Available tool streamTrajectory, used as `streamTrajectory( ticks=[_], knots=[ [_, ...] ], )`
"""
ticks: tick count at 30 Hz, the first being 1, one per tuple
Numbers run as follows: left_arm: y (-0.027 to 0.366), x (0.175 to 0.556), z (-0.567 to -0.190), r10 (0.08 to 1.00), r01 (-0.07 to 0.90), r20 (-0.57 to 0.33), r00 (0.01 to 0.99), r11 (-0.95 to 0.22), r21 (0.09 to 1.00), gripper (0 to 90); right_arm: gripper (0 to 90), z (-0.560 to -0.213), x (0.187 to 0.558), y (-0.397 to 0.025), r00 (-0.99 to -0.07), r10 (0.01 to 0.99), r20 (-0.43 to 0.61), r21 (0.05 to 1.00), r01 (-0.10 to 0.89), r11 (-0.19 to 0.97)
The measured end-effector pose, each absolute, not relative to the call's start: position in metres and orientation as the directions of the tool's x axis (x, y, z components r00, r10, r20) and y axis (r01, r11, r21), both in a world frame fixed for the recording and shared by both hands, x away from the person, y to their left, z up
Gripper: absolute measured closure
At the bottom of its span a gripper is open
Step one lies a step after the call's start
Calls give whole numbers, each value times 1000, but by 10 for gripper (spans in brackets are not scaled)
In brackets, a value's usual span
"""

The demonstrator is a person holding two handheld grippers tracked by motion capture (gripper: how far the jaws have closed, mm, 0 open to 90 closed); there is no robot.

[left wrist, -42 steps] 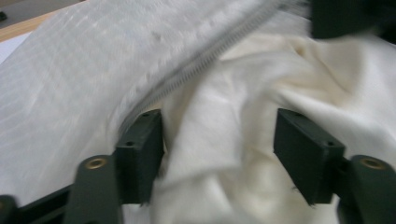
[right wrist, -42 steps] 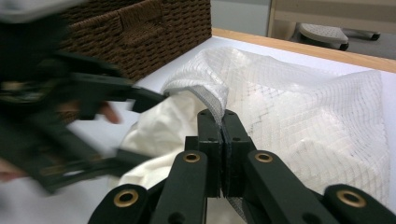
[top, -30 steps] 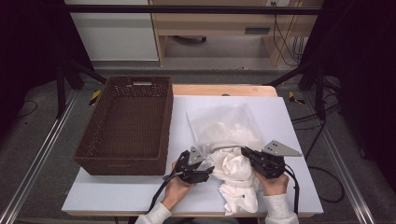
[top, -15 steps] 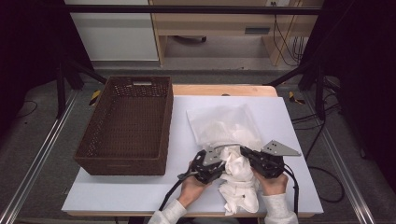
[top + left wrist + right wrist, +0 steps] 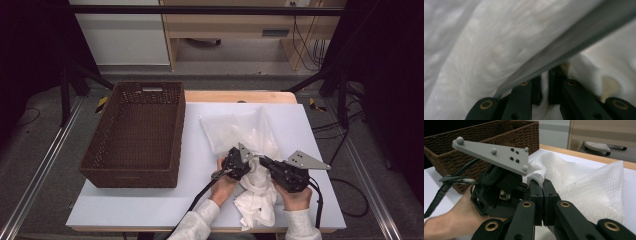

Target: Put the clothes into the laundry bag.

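A white mesh bag [image 5: 235,127] lies on the white table [image 5: 150,205], with a crumpled white cloth [image 5: 257,200] at its near end. My left gripper [image 5: 250,161] and right gripper [image 5: 264,162] meet tip to tip over the bag's mouth. In the right gripper view, the right gripper [image 5: 543,183] is shut on the bag's thick white hem [image 5: 536,173], and the mesh bag [image 5: 586,185] spreads out behind it. The left gripper [image 5: 545,75] is closed on a fold of white fabric [image 5: 545,82]. I cannot tell whether that fold belongs to the bag or the cloth.
A dark brown wicker basket [image 5: 132,172], also seen as the basket [image 5: 474,142], stands on the left half of the table, close to my left hand. The table's wooden far edge [image 5: 240,96] runs behind the bag. Bare tabletop lies near the front left.
My left gripper has moved right and slightly away from me, up to the bag's mouth beside the right gripper. The right gripper has stayed in place, holding the hem.
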State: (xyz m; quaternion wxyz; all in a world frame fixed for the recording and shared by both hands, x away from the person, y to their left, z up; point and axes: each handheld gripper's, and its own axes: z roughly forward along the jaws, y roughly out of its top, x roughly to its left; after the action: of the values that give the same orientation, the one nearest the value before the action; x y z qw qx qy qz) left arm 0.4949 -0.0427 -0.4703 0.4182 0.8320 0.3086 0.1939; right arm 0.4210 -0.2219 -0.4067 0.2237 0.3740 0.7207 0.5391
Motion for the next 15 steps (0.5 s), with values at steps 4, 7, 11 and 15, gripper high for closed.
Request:
streamTrajectory(
  ticks=[4,7,11,15],
  knots=[
    [-33,483,-463,658,333,45,752,-438,835,661,891,-408,422,-225,-607,790,85,943,304,133],
    [-16,469,-453,625,320,15,781,-420,849,509,891,-409,422,-227,-600,795,88,942,309,129],
    [12,450,-441,595,285,28,803,-425,859,392,891,-409,423,-228,-595,799,85,942,310,131],
    [39,451,-446,636,311,44,770,-435,845,370,891,-409,423,-228,-591,802,87,941,314,129]
  ],
)
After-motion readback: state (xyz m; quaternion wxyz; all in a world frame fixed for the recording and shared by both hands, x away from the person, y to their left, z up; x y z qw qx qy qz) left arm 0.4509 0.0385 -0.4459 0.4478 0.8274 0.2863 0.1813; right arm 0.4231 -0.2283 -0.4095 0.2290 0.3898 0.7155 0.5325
